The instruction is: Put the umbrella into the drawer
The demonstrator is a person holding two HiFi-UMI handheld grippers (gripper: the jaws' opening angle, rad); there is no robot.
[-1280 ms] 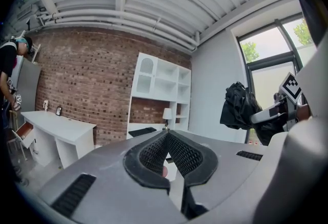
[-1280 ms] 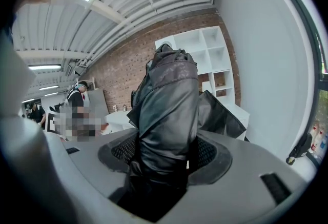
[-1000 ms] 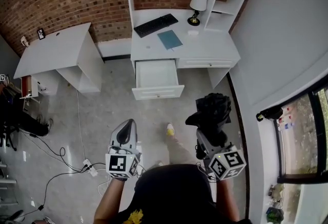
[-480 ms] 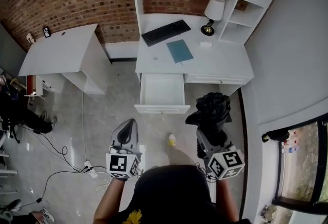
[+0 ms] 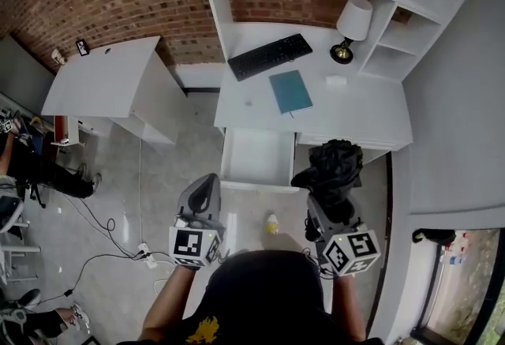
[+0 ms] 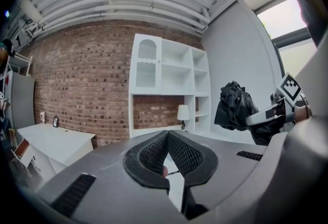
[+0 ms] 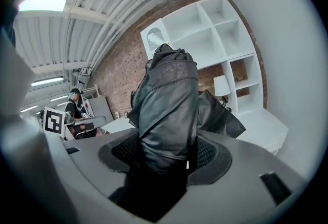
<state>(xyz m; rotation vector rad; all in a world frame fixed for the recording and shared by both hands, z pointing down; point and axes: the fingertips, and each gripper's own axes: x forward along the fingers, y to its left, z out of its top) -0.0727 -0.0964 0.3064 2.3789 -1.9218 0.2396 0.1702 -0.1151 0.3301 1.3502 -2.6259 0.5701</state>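
Observation:
A black folded umbrella [image 5: 335, 164] stands up between the jaws of my right gripper [image 5: 332, 201], which is shut on its lower part. In the right gripper view the umbrella [image 7: 169, 100] fills the gap between the pads of the right gripper [image 7: 166, 152]. The white desk's drawer [image 5: 256, 185] is pulled out and looks empty, just ahead of both grippers and left of the umbrella. My left gripper [image 5: 208, 182] is shut with nothing in it, level with the drawer's left front corner. Its pads meet at the tip in the left gripper view [image 6: 167, 136], where the umbrella [image 6: 234, 106] shows at right.
On the white desk [image 5: 371, 118] lie a black keyboard [image 5: 270, 56] and a blue notebook [image 5: 290, 91], with a lamp [image 5: 352, 23] and shelves behind. A second white table [image 5: 106, 79] stands at the left. Cables and a power strip [image 5: 146, 250] lie on the floor.
Both grippers have been carried forward toward the desk. The open drawer now lies close in front of their tips. The umbrella stays in the right gripper.

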